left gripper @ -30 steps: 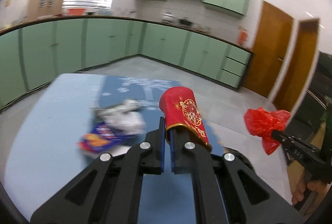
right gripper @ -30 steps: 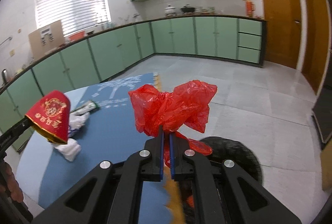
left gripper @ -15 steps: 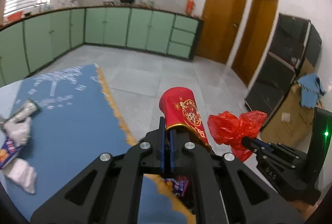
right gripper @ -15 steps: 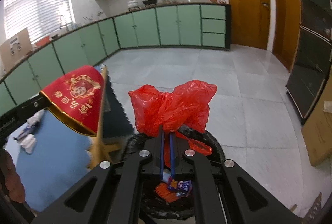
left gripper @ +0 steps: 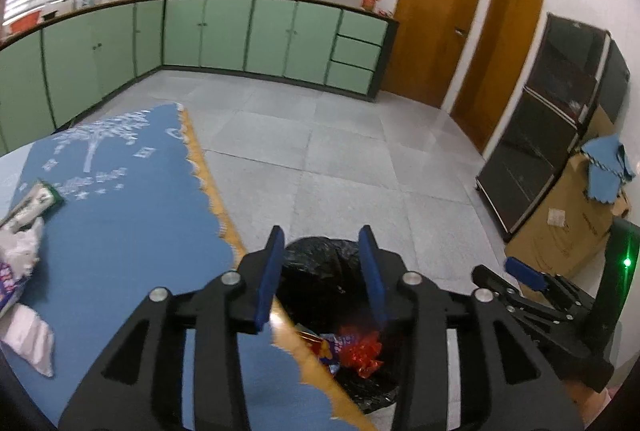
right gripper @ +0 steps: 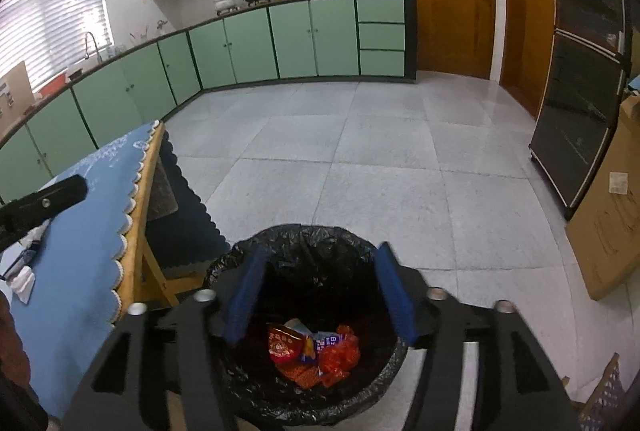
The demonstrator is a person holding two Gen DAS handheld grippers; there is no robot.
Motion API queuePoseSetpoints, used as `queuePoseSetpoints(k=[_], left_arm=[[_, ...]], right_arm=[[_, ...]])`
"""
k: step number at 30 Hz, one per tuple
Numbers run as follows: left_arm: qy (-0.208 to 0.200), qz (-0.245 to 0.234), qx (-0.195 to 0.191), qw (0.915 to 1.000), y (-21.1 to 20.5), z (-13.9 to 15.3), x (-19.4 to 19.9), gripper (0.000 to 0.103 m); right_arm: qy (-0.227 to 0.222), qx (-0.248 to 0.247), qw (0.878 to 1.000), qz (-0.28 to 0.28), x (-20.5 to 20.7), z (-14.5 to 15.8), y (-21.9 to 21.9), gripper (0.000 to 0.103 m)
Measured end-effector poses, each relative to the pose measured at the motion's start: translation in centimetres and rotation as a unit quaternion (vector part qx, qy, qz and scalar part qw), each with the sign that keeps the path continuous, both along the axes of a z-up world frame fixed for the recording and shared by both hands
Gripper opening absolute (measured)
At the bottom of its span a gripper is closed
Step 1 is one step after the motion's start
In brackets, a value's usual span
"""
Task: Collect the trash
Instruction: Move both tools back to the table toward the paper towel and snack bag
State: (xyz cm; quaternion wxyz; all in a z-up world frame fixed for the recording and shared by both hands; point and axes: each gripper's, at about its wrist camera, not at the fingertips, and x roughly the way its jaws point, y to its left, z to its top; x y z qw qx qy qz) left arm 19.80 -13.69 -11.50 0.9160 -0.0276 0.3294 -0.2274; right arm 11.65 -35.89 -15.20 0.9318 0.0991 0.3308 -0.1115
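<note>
Both grippers hang open and empty over a bin lined with a black bag [right gripper: 304, 235], which also shows in the left wrist view [left gripper: 320, 255]. My left gripper [left gripper: 322, 271] is above the bin's table side. My right gripper [right gripper: 320, 291] is above its middle. Inside lie the red paper cup [right gripper: 283, 347], the red plastic bag [right gripper: 340, 353] and snack wrappers. More trash stays on the blue table: a green wrapper [left gripper: 36, 199], white tissues [left gripper: 22, 243] and a blue packet [left gripper: 6, 287].
The blue-clothed table [left gripper: 120, 215] with a scalloped edge stands left of the bin. Grey tiled floor lies beyond. Green cabinets [right gripper: 280, 43] run along the back wall. A black cabinet [right gripper: 576, 79] and a cardboard box [right gripper: 612, 199] stand at the right.
Both grippers have opened over the bin. The red cup left my left gripper and the red plastic bag left my right gripper; both now lie in the bin.
</note>
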Motion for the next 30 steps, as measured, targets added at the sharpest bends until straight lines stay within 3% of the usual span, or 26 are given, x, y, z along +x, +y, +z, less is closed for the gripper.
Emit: queuePoseSetpoints(k=[4, 6, 11, 17, 25, 30], left_arm=[[-0.028, 0.040, -0.001, 0.9988, 3.6, 1.3, -1.3, 0.059], [-0.040, 0.062, 0.001, 0.9973, 5.6, 1.9, -2.1, 0.067], [-0.068, 0.128, 0.021, 0.9892, 11.5, 2.9, -4.4, 0.072], [-0.071, 0.223, 0.051, 0.9710, 19.9, 3.1, -7.5, 0.073], [-0.051, 0.313, 0.076, 0.9452, 27.9, 2.1, -10.8, 0.073], [-0.047, 0.333, 0.085, 0.9378, 30.4, 1.5, -11.6, 0.073]], right_arm=[[-0.029, -0.020, 0.999, -0.005, -0.7, 1.8, 1.3, 0.094], [-0.043, -0.023, 0.999, 0.004, -0.7, 2.8, 2.4, 0.097], [-0.066, -0.017, 0.996, 0.052, -0.3, 4.7, 6.0, 0.097], [-0.084, -0.003, 0.987, 0.135, 0.7, 5.6, 12.4, 0.097], [-0.074, 0.013, 0.962, 0.261, 2.6, 4.5, 23.1, 0.097], [-0.062, 0.011, 0.947, 0.316, 3.1, 3.3, 29.2, 0.097]])
